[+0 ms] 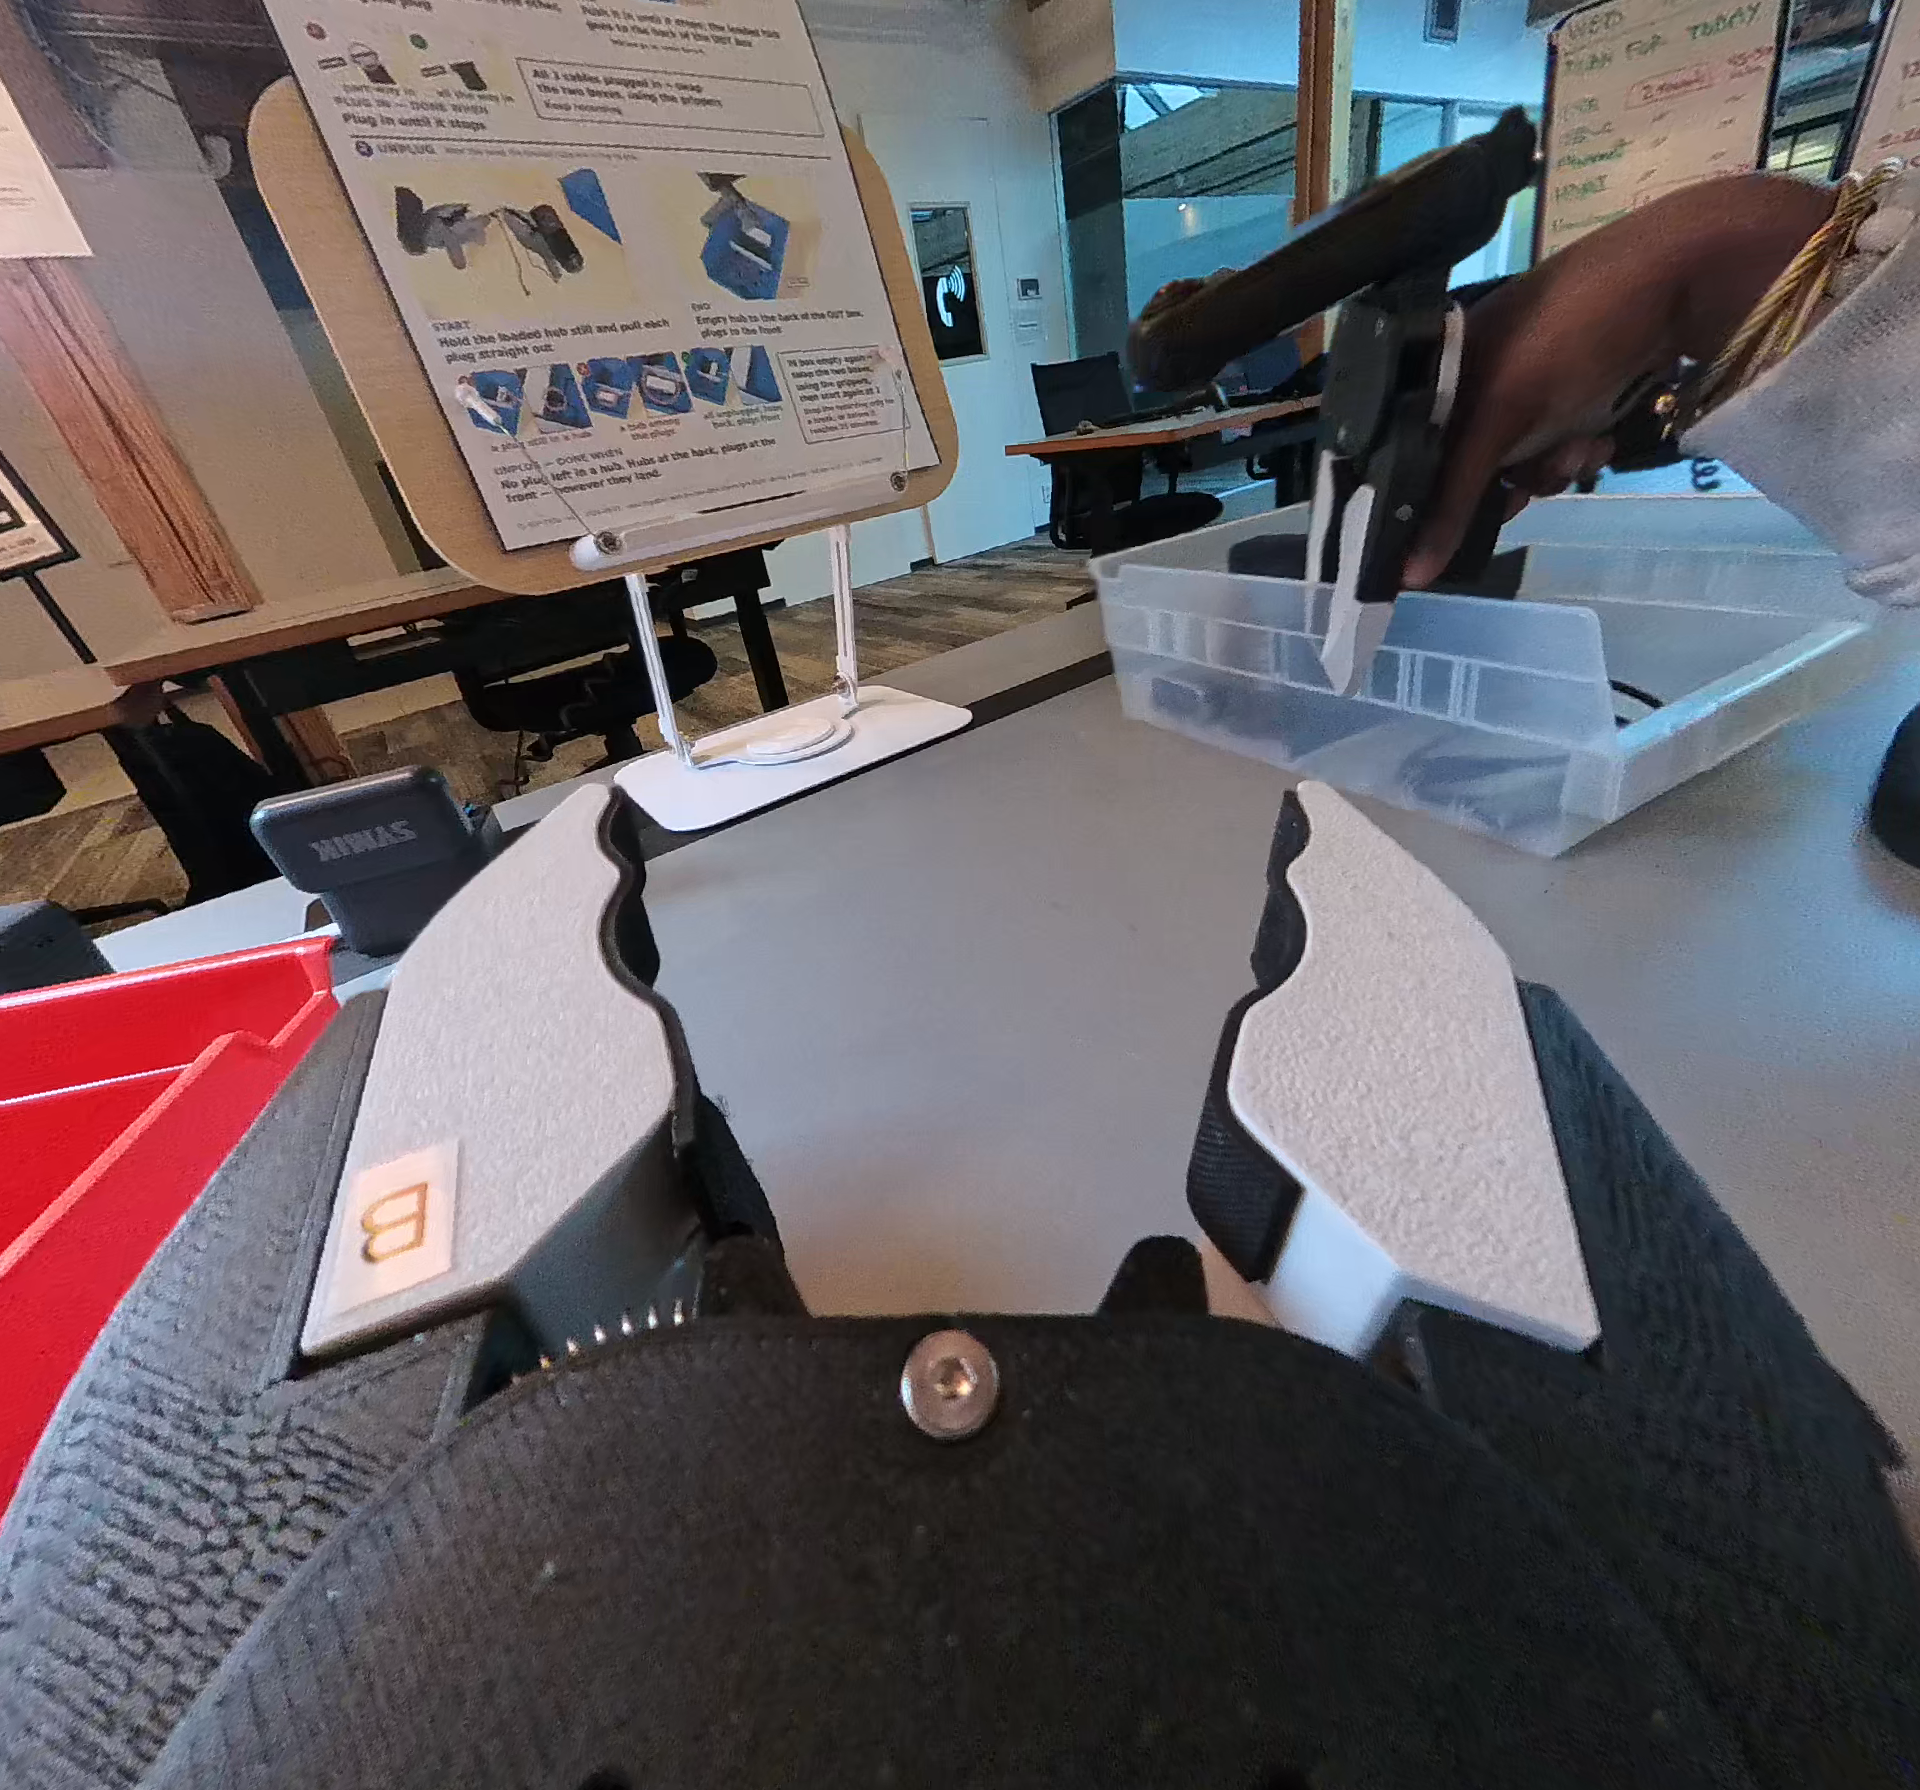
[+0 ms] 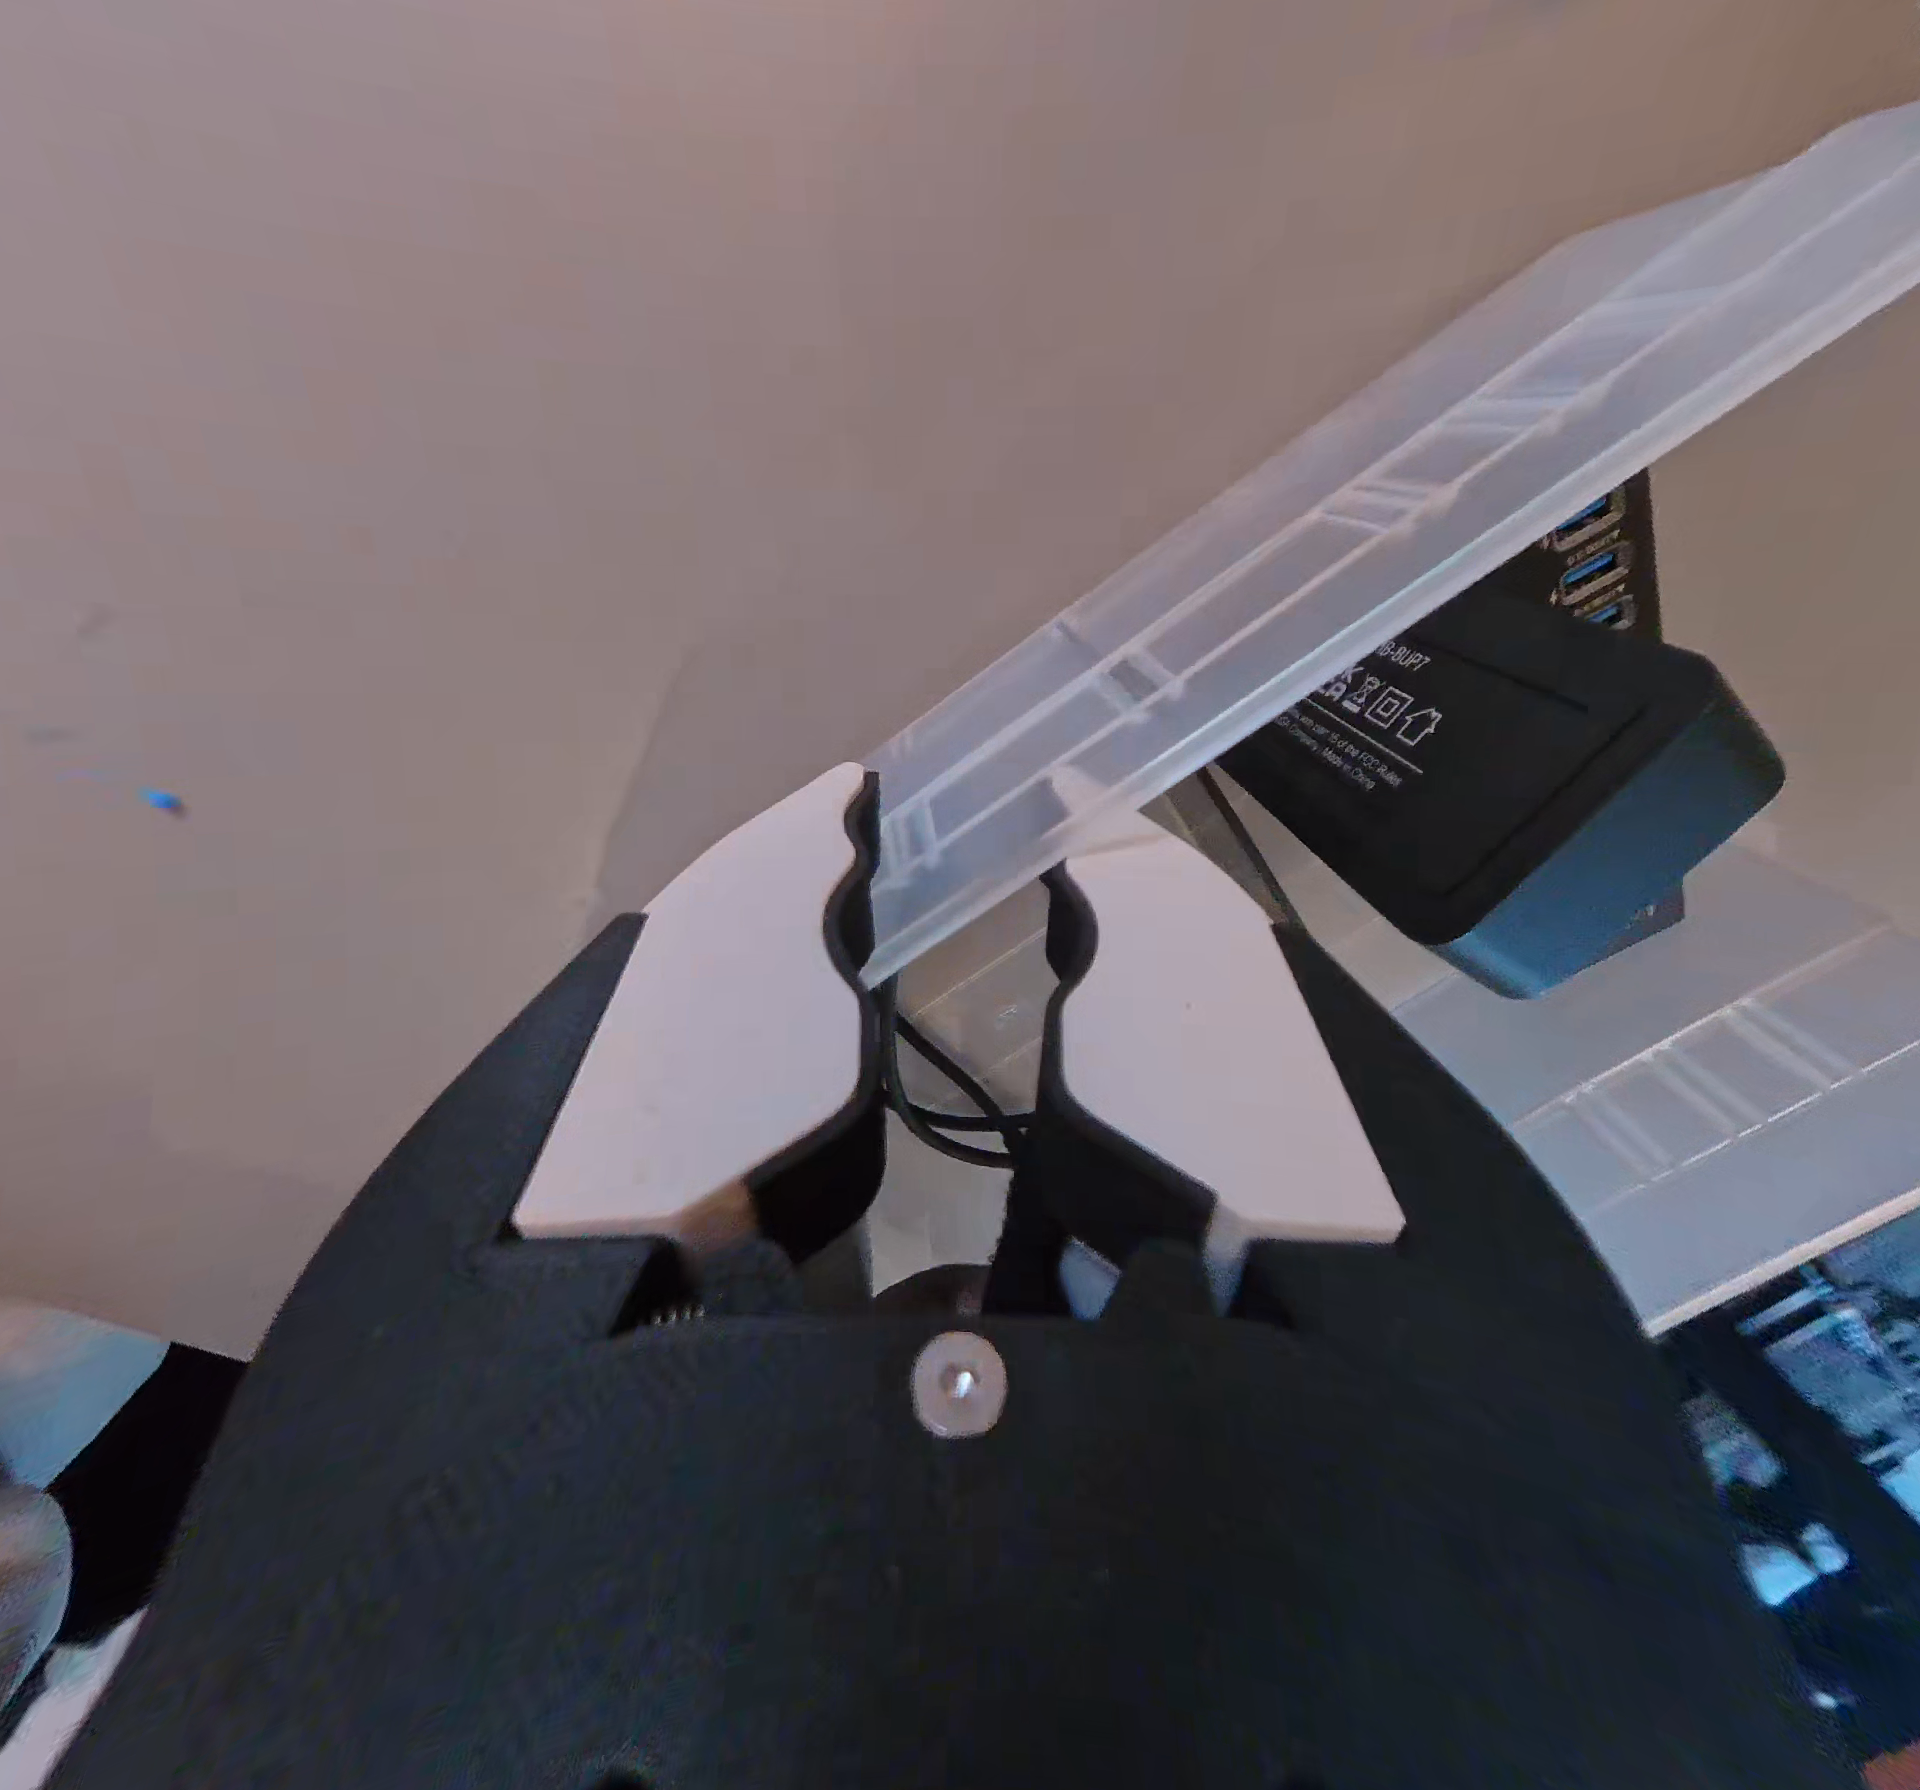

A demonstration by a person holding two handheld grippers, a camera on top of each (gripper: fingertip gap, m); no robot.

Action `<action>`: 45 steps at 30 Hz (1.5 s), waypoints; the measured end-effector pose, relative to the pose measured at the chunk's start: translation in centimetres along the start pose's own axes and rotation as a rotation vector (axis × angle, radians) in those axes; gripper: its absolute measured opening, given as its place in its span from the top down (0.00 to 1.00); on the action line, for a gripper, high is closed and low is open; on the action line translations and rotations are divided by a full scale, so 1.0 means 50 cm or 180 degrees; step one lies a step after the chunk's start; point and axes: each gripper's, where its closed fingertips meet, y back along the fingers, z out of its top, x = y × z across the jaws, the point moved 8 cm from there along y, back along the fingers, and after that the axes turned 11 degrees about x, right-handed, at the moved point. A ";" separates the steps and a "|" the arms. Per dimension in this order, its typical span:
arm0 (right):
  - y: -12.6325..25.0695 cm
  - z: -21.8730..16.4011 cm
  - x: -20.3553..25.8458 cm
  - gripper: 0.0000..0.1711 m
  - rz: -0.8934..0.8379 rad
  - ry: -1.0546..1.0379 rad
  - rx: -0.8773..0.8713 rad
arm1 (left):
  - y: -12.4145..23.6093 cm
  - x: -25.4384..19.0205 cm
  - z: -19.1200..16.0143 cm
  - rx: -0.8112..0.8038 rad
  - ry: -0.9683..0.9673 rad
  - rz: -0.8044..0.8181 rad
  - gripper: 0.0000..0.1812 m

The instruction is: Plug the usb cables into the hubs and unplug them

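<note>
My left gripper (image 1: 951,805) is open and empty, low over the grey table (image 1: 987,1013). A hand holds my right gripper (image 1: 1340,649) pointing down at the clear plastic bin (image 1: 1714,701) at the back right. In the right wrist view my right gripper (image 2: 961,836) is closed on the bin's clear wall (image 2: 1351,514), which runs between the fingers. A black USB hub (image 2: 1507,784) with blue ports lies inside the bin beyond that wall. A thin black cable (image 2: 935,1117) loops behind the fingers. Dark items (image 1: 1455,774) show through the bin's side.
A red bin (image 1: 125,1096) sits at the left by my left finger. A black hub-like box (image 1: 364,857) stands behind it. A white stand (image 1: 790,743) holding an instruction sheet (image 1: 582,213) is at the table's far edge. A dark round object (image 1: 1896,784) is at the right edge.
</note>
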 end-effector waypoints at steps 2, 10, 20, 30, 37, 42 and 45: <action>0.011 0.038 0.045 0.82 -0.0022 0.0196 -0.0006 | 0.000 0.001 0.000 -0.0006 0.0012 0.0014 0.37; 0.052 0.186 0.216 0.78 0.0005 0.0765 -0.0169 | 0.011 0.006 0.008 -0.0094 -0.0051 0.0101 0.38; 0.089 0.332 0.384 0.67 0.0578 0.1103 -0.0820 | 0.082 0.059 0.055 -0.1019 0.0424 0.0662 0.43; 0.092 0.430 0.443 0.62 0.1320 0.0804 -0.1727 | 0.096 0.073 0.058 -0.1035 0.0365 0.0764 0.47; 0.170 0.342 0.413 0.66 0.1087 0.0900 -0.2724 | 0.230 0.113 0.112 0.0361 -0.1284 0.1093 0.55; 0.225 0.247 0.456 0.61 0.1637 0.1060 -0.3642 | 0.403 0.301 0.111 0.0907 -0.0237 0.1549 0.55; 0.213 0.210 0.532 0.59 0.1901 0.1309 -0.3853 | 0.461 0.444 0.001 0.1368 0.0388 0.1977 0.54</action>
